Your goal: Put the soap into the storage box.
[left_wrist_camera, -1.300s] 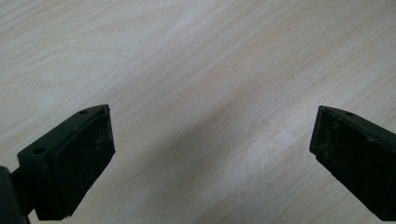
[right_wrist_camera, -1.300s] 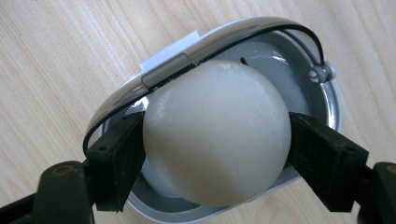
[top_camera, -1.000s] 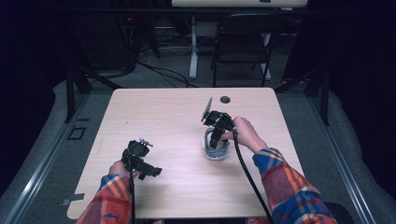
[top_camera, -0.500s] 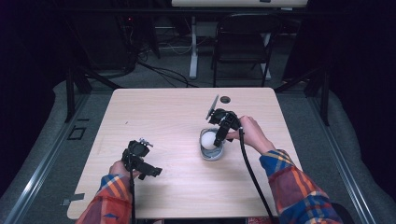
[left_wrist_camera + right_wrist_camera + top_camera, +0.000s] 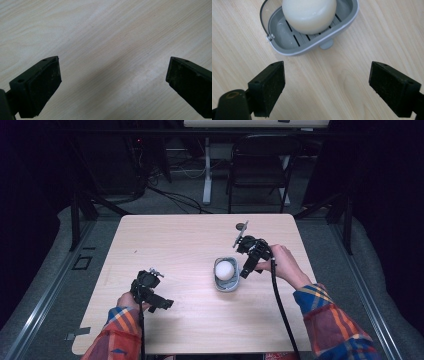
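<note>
The main risk, as I judge it, sits with the right hand-held gripper (image 5: 248, 265): it hovers just beside the grey soap dish (image 5: 226, 281) with its jaws spread wide and nothing between them, and a careless sweep toward the dish could catch the rim or the thin wire handle (image 5: 263, 17) and skid the whole thing across the smooth counter (image 5: 190, 245). The soap (image 5: 309, 13) is a rounded, glossy white bar resting loosely on the slotted floor of the dish, so a knock or a tilt might roll it out; pinched between flat pads, it looks slick enough to squirt free. The dish itself is a shallow oval tray in grey plastic with a pale rim, a small tab on its near edge, and a faint whitish smear inside. It stands right of the counter's middle. The left hand-held gripper (image 5: 150, 292), also open and empty, rests low near the front-left, well apart from the dish, over bare wood.
</note>
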{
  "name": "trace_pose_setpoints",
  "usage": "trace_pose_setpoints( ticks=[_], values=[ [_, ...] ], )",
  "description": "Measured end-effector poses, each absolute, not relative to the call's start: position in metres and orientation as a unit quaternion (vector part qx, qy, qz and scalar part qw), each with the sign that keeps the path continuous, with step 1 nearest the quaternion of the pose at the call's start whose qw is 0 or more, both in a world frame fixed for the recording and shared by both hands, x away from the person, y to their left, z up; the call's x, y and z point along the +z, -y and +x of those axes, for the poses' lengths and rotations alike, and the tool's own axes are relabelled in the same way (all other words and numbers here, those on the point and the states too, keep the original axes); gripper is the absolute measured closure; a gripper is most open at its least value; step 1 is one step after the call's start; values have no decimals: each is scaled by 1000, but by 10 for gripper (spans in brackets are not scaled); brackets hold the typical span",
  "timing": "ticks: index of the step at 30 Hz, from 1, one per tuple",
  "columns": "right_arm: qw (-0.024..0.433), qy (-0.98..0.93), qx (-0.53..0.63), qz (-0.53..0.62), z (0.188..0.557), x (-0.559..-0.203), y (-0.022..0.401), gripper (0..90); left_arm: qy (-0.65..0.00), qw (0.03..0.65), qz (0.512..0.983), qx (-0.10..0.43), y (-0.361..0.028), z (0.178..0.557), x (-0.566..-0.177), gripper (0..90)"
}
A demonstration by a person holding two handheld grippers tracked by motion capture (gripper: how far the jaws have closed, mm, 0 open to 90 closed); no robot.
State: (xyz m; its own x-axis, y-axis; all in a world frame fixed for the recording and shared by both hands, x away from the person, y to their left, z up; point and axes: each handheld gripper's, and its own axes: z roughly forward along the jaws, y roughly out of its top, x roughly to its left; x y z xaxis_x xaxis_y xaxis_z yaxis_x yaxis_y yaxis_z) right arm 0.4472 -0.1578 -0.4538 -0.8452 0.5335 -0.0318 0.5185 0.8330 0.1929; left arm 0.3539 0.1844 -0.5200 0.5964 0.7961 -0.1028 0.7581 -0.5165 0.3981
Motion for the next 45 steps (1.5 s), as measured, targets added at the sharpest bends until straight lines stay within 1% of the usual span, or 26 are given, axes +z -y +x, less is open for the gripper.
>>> trace_pose_setpoints(
  ticks=[10,17,31,35,42,43,45],
  values=[
    [62,-950,96,289,429,-443,195,36,-447,203,870,47,-184,354,-520,0],
    [61,-945,95,307,420,-446,219,2,-447,202,870,46,-184,354,-520,0],
    [67,-936,87,334,393,-465,259,0,-446,203,870,48,-183,353,-520,0],
    [64,-934,82,341,383,-478,266,0,-446,203,870,49,-183,353,-519,0],
    [42,-933,65,352,363,-504,277,4,-445,202,871,49,-183,353,-519,0],
    [46,-937,47,344,362,-504,278,6,-446,202,871,48,-183,353,-519,0],
    [46,-932,62,355,357,-510,282,19,-445,203,871,49,-182,353,-519,0]
  ],
)
